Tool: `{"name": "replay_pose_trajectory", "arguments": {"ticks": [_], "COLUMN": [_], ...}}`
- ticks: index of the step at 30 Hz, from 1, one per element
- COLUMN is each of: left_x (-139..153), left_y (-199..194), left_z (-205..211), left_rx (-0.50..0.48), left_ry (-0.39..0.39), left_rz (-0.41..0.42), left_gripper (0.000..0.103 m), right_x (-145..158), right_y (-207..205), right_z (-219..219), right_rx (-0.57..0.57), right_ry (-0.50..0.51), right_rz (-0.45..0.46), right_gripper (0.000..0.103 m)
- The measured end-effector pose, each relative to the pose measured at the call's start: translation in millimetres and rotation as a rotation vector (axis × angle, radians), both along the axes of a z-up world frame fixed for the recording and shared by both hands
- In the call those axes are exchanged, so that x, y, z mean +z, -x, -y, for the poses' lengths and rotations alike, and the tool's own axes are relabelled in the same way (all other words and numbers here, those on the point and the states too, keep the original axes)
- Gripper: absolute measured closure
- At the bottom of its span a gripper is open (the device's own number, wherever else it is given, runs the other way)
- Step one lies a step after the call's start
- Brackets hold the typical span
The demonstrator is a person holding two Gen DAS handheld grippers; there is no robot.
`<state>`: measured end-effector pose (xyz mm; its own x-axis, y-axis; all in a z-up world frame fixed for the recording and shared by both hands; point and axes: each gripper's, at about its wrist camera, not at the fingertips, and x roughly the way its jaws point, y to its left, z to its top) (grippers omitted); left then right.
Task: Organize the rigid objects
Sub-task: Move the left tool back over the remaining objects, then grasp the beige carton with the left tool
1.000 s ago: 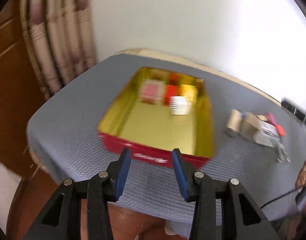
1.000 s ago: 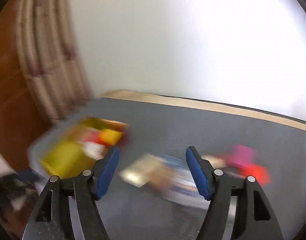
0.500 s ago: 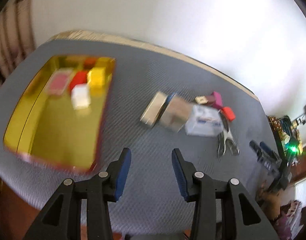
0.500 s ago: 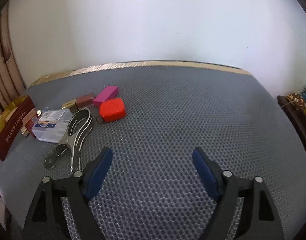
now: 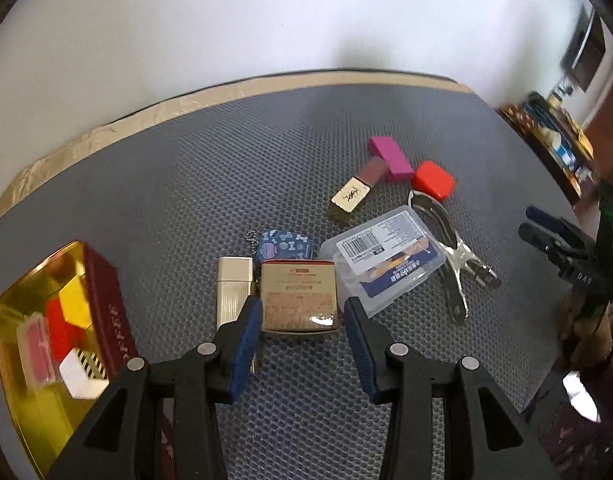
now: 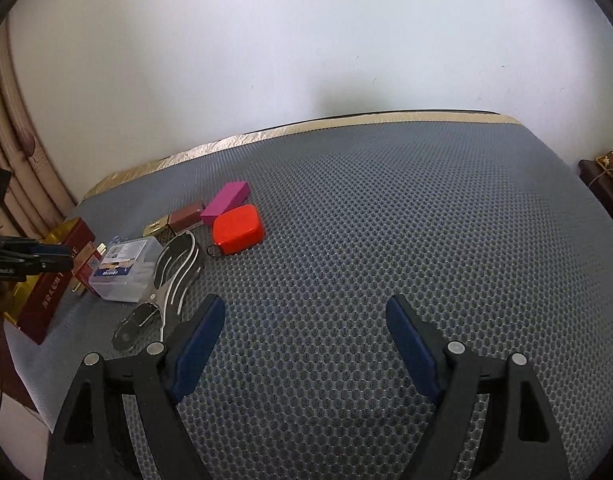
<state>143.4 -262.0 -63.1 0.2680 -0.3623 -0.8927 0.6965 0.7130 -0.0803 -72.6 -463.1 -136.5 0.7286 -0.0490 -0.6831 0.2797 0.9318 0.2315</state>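
My left gripper (image 5: 304, 320) is open and points down at a tan labelled box (image 5: 298, 300), whose near end lies between the fingertips; the pads do not visibly press it. A ribbed silver box (image 5: 234, 288) and a blue patterned pouch (image 5: 284, 244) lie against the tan box. The red tin (image 5: 106, 320) with a gold inside holds several small blocks at the left. My right gripper (image 6: 306, 328) stands wide open over bare grey mat with nothing between its fingers. It also shows in the left wrist view as the right gripper (image 5: 554, 236) at the far right.
To the right lie a clear plastic case (image 5: 386, 264), a metal clip (image 5: 450, 240), a red case (image 5: 432, 180), a magenta block (image 5: 390, 158) and a gold-capped maroon tube (image 5: 356, 192). The grey mat (image 6: 386, 220) ends at a white wall. Furniture stands past its right edge.
My left gripper swung from the tin to the loose objects and now straddles the tan box. My right gripper's jaws widened as it swung to bare mat, then held still.
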Motion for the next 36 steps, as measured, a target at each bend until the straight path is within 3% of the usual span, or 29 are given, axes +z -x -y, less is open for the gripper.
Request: {"name": "replay_pose_trajectory", "arguments": {"ticks": [9, 13, 24, 29, 35, 36], "left_x": [-7.1, -15.6, -22.6, -21.8, -25.6, -26.1], "left_y": [-16.9, -18.0, -44.4, -42.3, -19.9, -15.8], "left_z": [2.2, 3.6, -12.8, -4.2, 16.8, 19.3], "left_rx": [-0.002, 0.002, 0.122, 0.093, 0.037, 0.033], "left_ry": [-0.02, -0.036, 0.133, 0.066, -0.067, -0.085], "left_rz": [0.003, -0.032, -0.195, -0.166, -0.042, -0.015], "left_gripper": [0.058, 0.046, 0.045, 0.045, 0.045, 0.059], "right_x": [-1.5, -2.5, -3.6, -4.0, -5.2, -5.2], "right_y": [2.4, 0.8, -0.9, -0.3, 0.6, 0.4], "right_z": [3.9, 3.2, 3.5, 3.5, 4.8, 5.4], "right_rx": [0.012, 0.017, 0.027, 0.026, 0.018, 0.018], "right_ry": [-0.029, -0.034, -0.049, -0.055, -0.062, -0.064], "right_rz": [-0.017, -0.026, -0.034, -0.03, -0.032, -0.032], "right_gripper": [0.023, 0.023, 0.022, 0.022, 0.021, 0.021]}}
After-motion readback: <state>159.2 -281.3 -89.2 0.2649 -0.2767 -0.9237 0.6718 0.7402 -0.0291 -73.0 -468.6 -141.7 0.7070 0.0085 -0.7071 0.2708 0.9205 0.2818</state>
